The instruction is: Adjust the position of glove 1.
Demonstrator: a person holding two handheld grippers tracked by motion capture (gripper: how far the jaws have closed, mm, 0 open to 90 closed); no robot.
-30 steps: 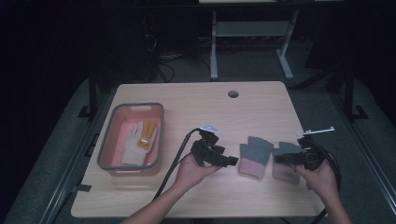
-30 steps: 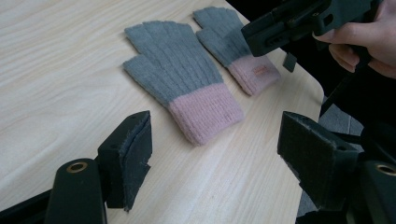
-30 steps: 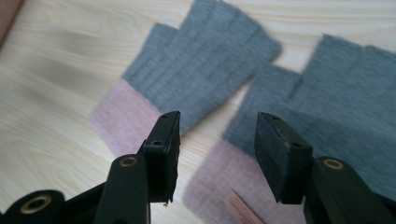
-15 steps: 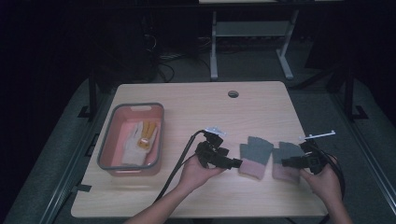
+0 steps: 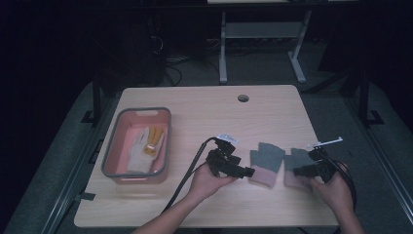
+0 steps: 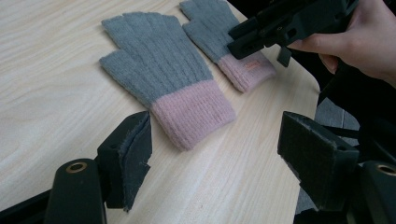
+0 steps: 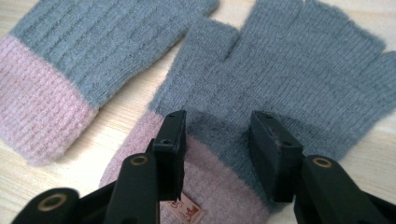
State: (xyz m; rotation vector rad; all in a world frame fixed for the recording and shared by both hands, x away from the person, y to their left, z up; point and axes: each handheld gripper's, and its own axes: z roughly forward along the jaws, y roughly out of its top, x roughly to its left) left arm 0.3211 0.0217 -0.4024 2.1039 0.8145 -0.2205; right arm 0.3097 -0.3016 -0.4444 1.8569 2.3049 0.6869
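I have two grey knitted fingerless gloves with pink ribbed cuffs lying flat, side by side, near the front right of the pale wooden table (image 5: 272, 112). The right-hand glove (image 5: 295, 163) is the one I am working on: my right gripper (image 7: 217, 140) sits over it at the line where grey knit meets pink cuff, a small label just at six o'clock of the tips. Its jaws have just been closing and now stand half apart with the knit between them, the tips down on the fabric; nothing is pinched up yet. The other glove (image 6: 163, 79) lies just at nine o'clock of the first in the high view, apart from it by a strip of bare wood. My left gripper (image 6: 215, 149) hovers at that glove's cuff end with its jaws wide apart and nothing between them. Well off at nine o'clock stands a pink plastic bin with a grey rim (image 5: 109, 156), holding a white and yellow glove (image 5: 146, 146).
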